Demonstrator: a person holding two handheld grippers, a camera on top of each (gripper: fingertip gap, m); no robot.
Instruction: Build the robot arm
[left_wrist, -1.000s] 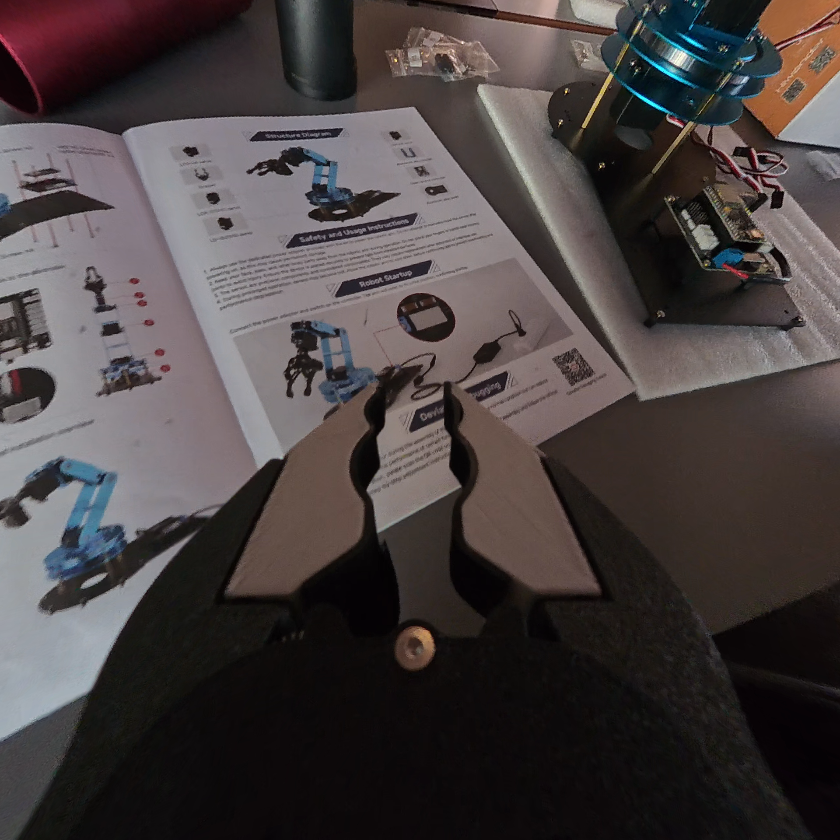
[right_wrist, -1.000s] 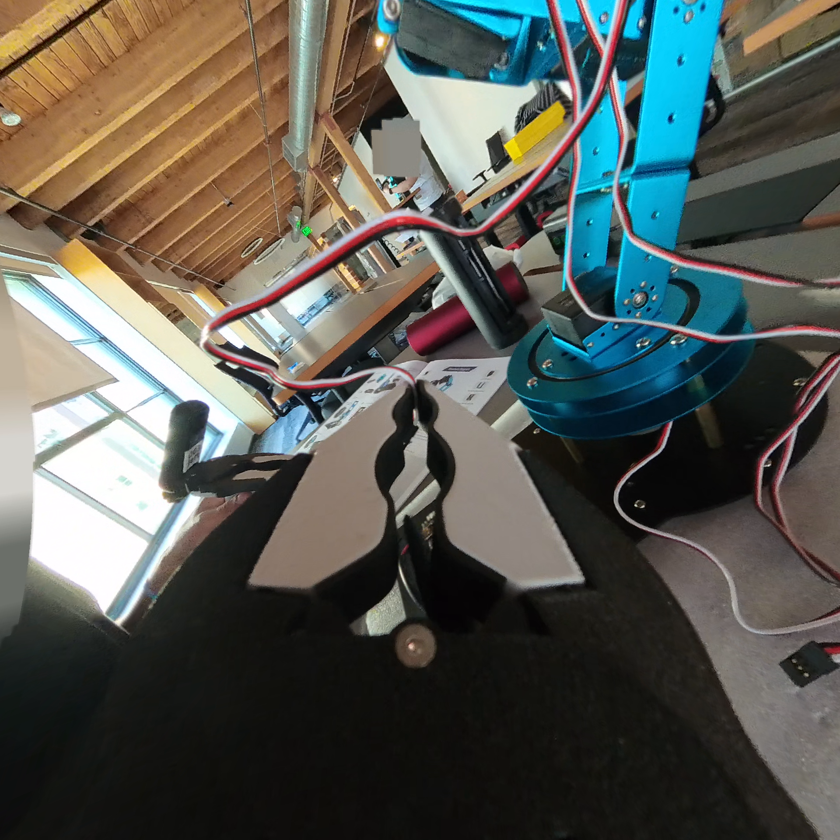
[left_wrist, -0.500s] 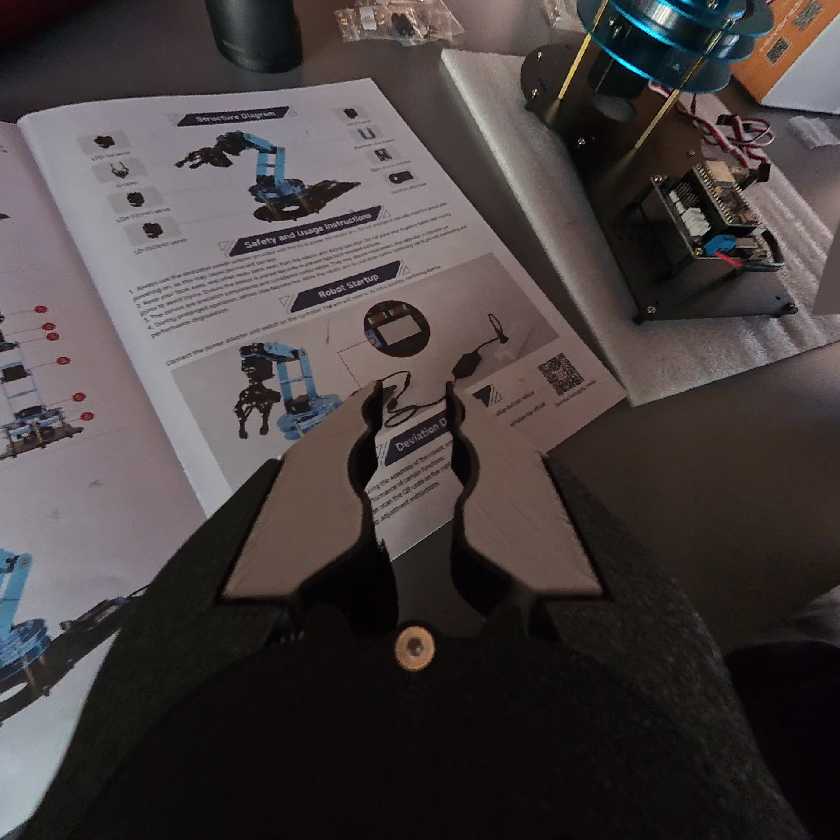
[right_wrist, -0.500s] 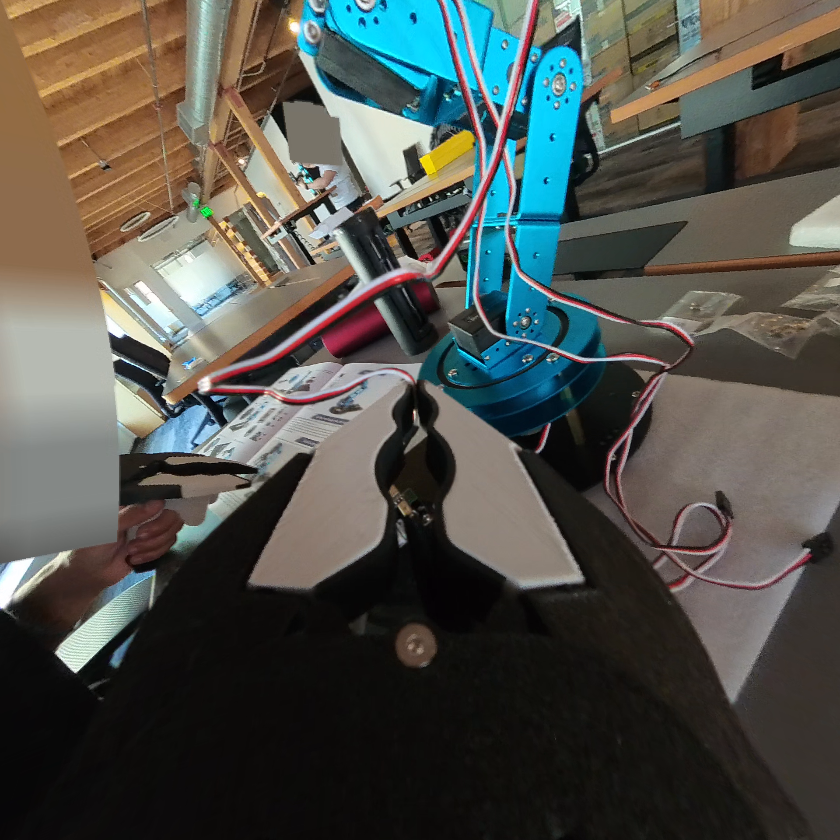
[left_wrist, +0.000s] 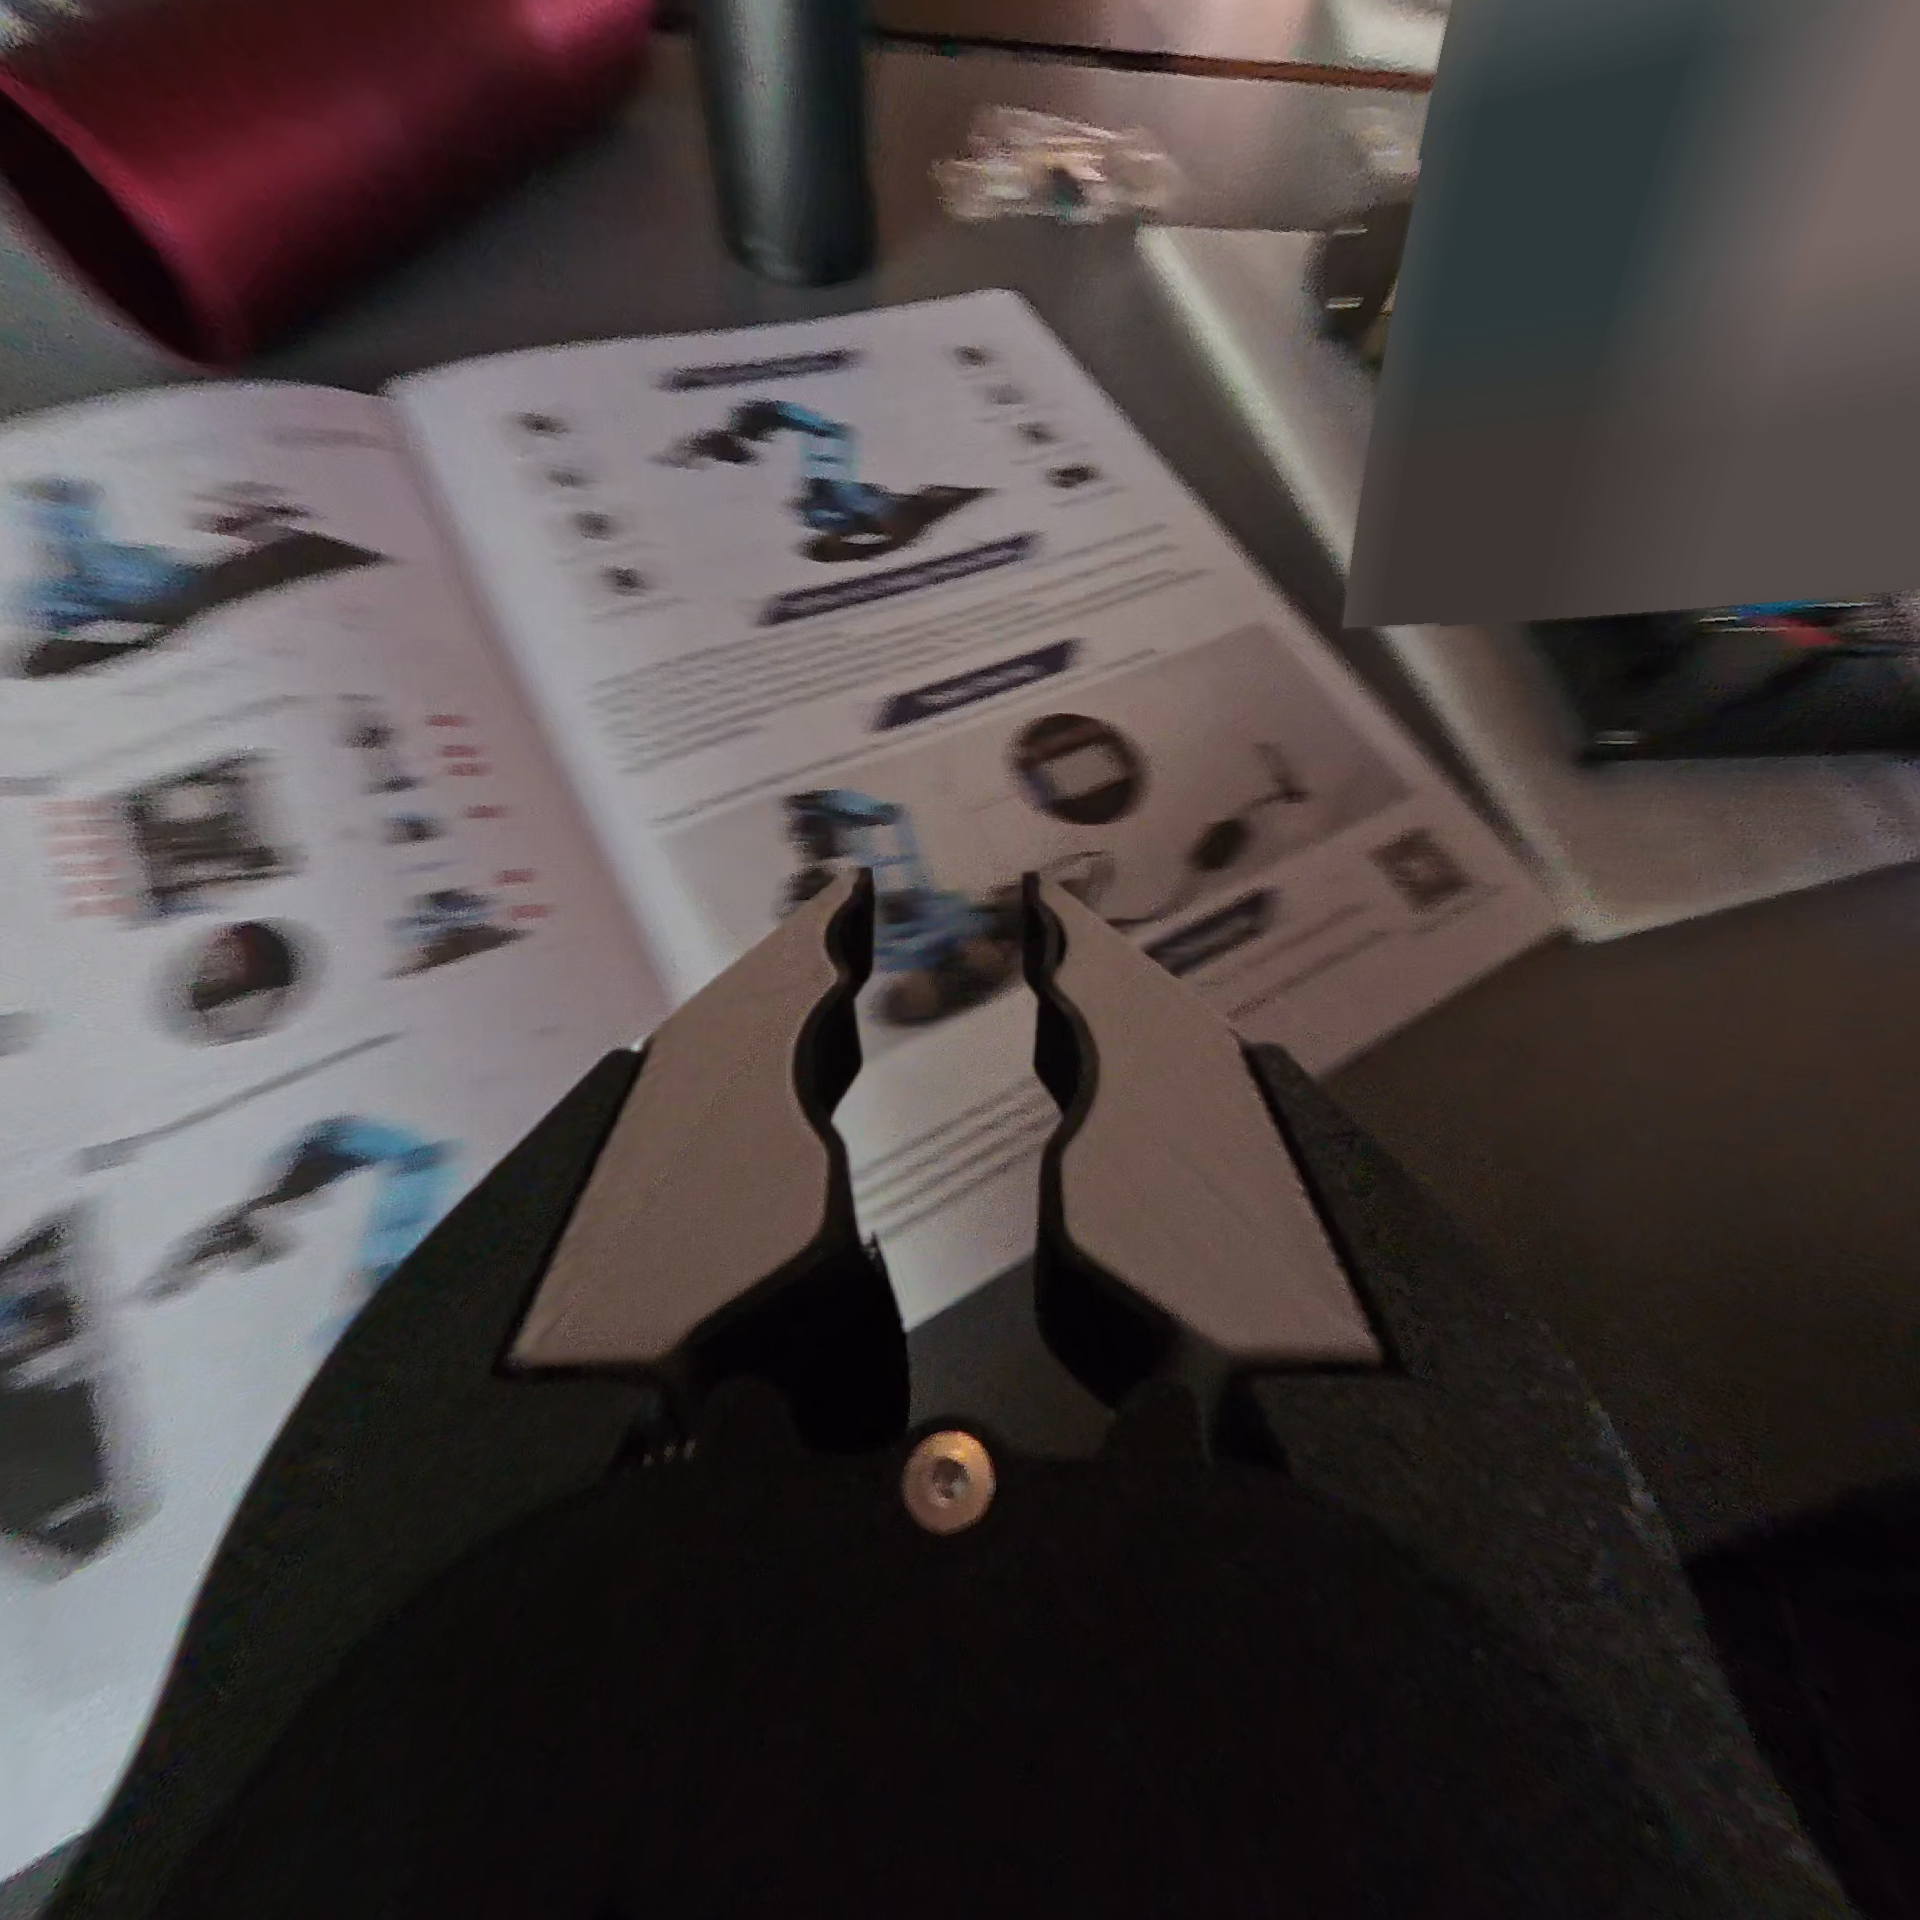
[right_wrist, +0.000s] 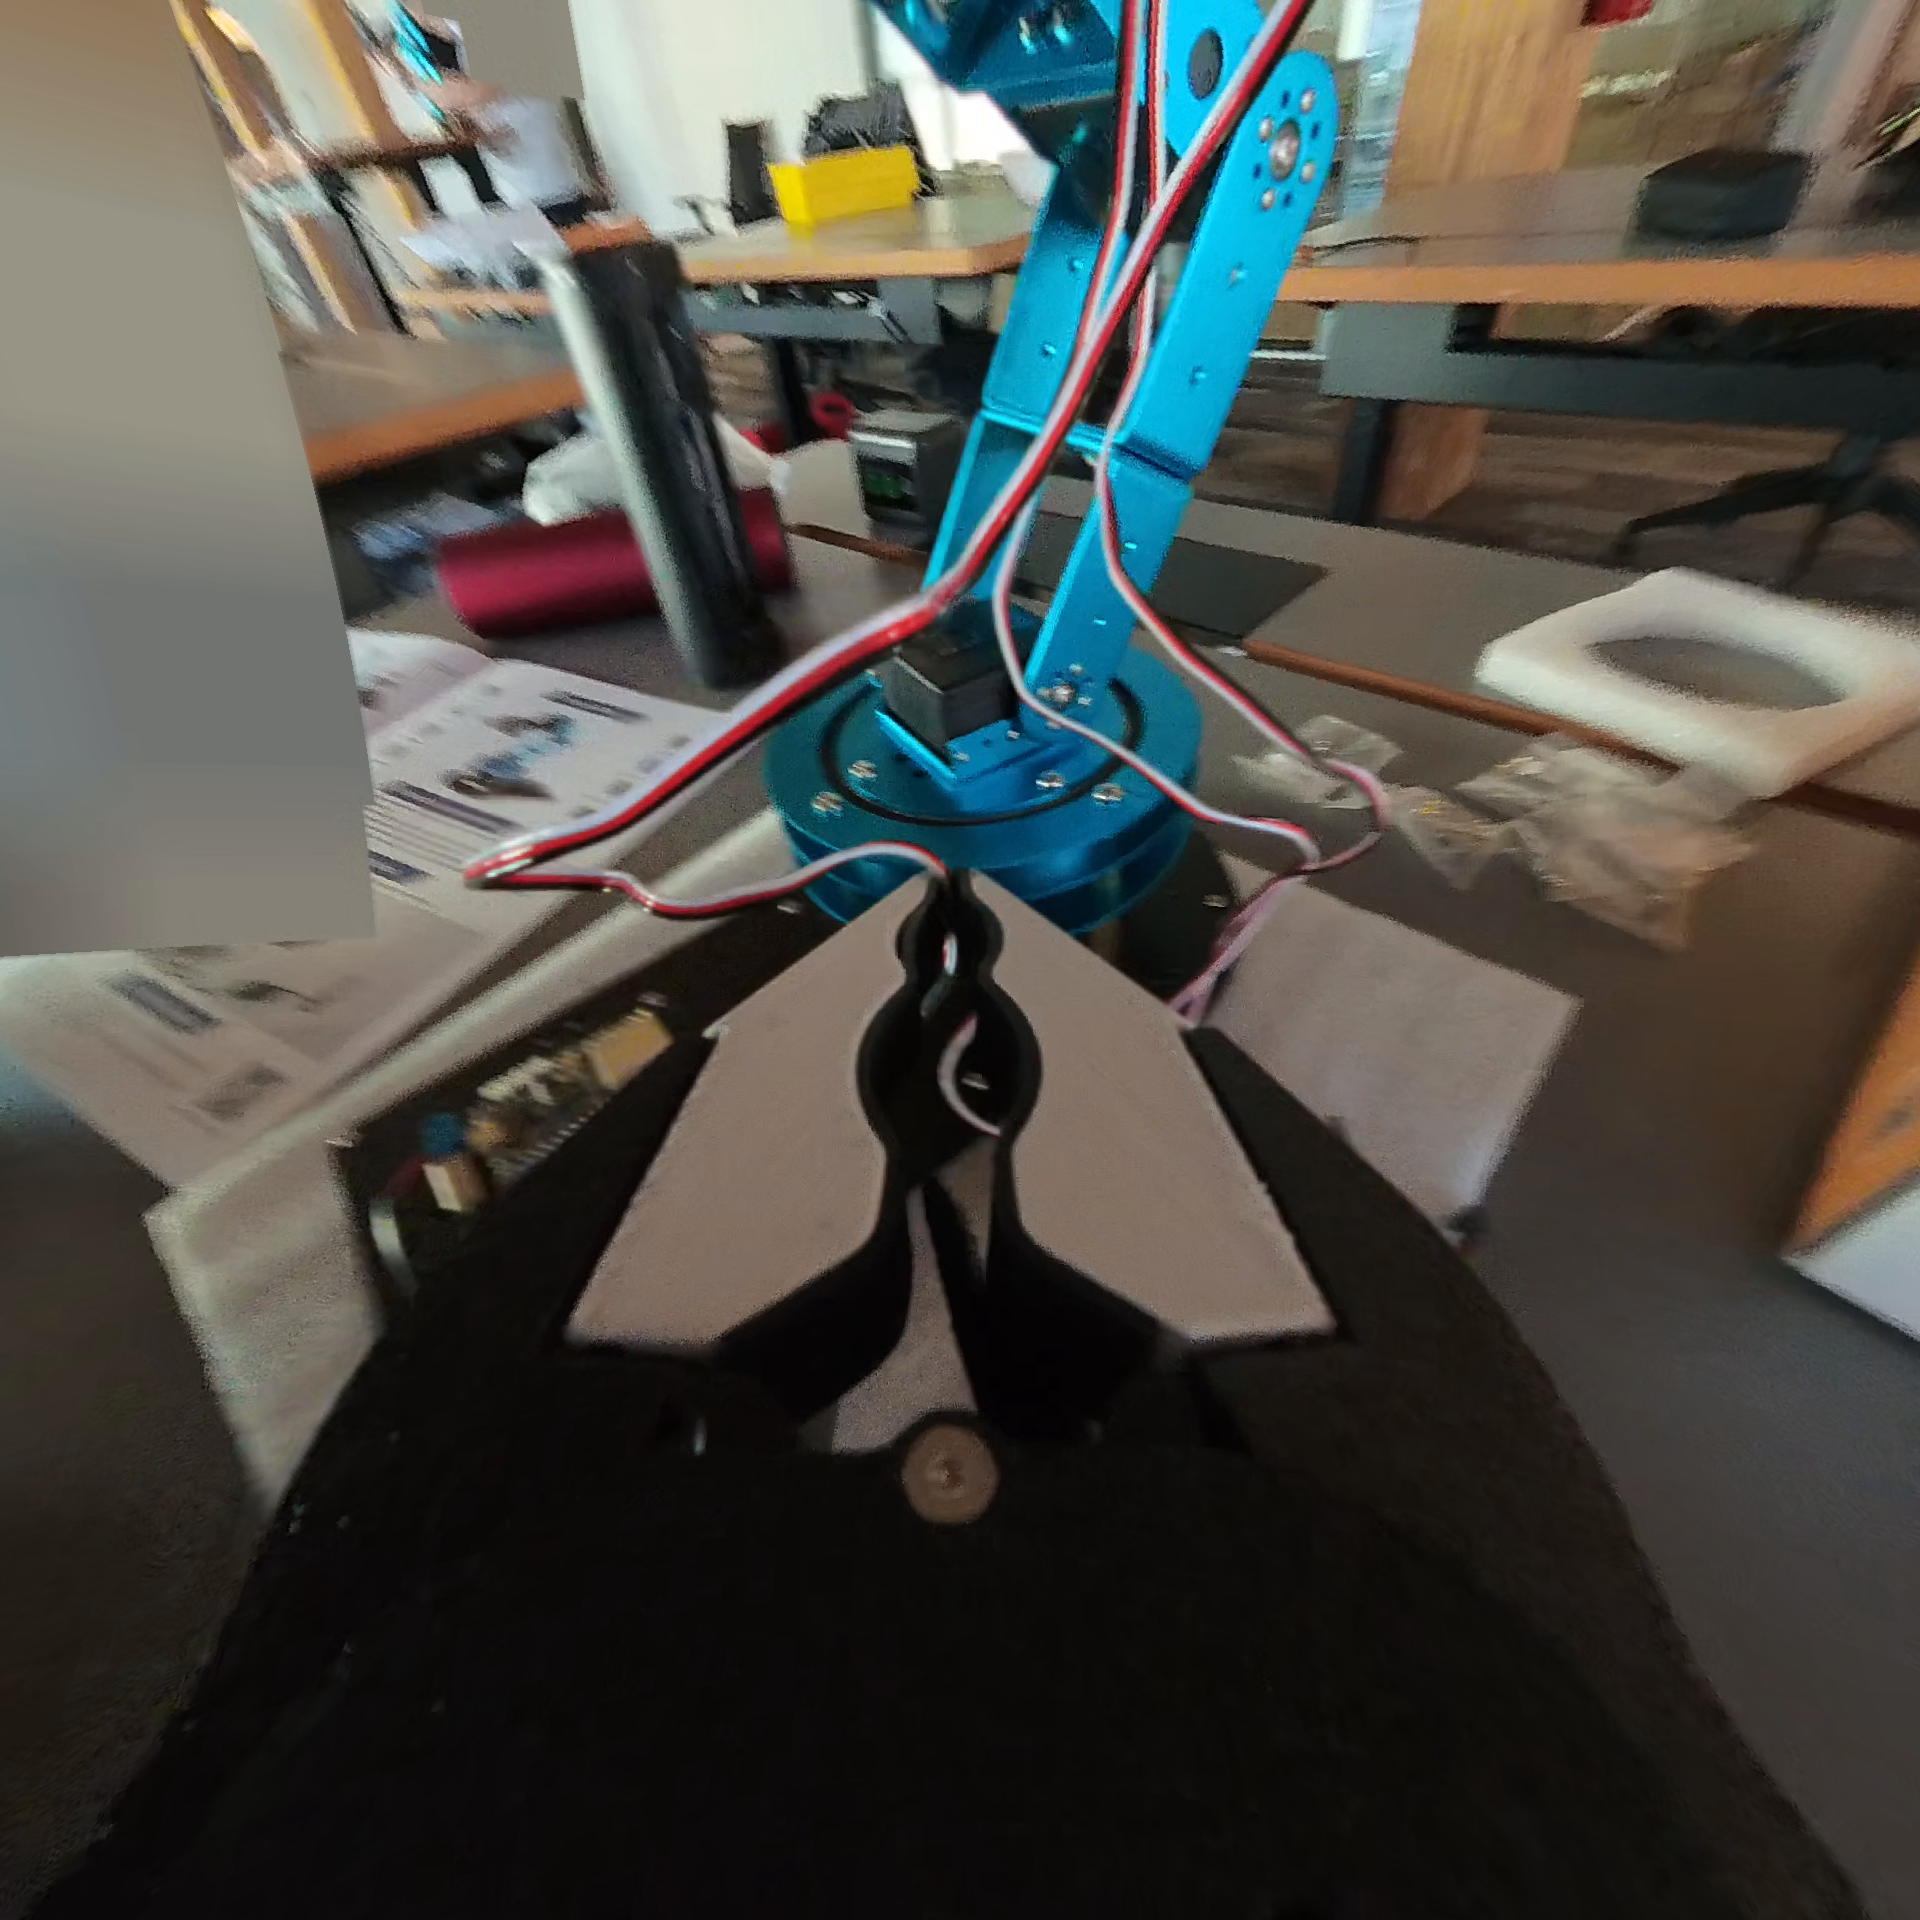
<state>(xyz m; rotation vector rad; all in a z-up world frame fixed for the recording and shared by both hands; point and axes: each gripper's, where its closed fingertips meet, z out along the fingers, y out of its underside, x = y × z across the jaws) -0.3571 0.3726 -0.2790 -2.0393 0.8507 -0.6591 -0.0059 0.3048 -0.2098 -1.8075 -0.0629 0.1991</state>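
Observation:
My right gripper (right_wrist: 954, 883) is shut on a red, white and black servo cable (right_wrist: 727, 727) that loops from its tips up to a blue metal robot arm kit (right_wrist: 1101, 416). The kit stands on a round blue base (right_wrist: 831, 821) on a black plate, just beyond the tips. A circuit board (right_wrist: 551, 1091) sits on the plate at the left. My left gripper (left_wrist: 945, 883) is open and empty, hovering over an open instruction booklet (left_wrist: 727, 623) on the grey table. The left wrist view is blurred.
A maroon cylinder (left_wrist: 260, 145) and a dark upright cylinder (left_wrist: 790, 135) lie beyond the booklet. A white foam sheet (left_wrist: 1247, 416) lies under the kit. Small parts bags (right_wrist: 1558, 810), a white foam block (right_wrist: 1704, 686) and an orange box (right_wrist: 1860, 1174) are at the right. The gap from one gripper's tips to the other's is roughly 35 cm. To the maroon cylinder (left_wrist: 260, 145): left tips about 25 cm, right tips about 45 cm. Seen from the right wrist view (right_wrist: 507, 568) as well.
My right gripper has swung down and right with the cable, so the kit's base now sits straight ahead. My left gripper has pulled back left over the booklet, still open.

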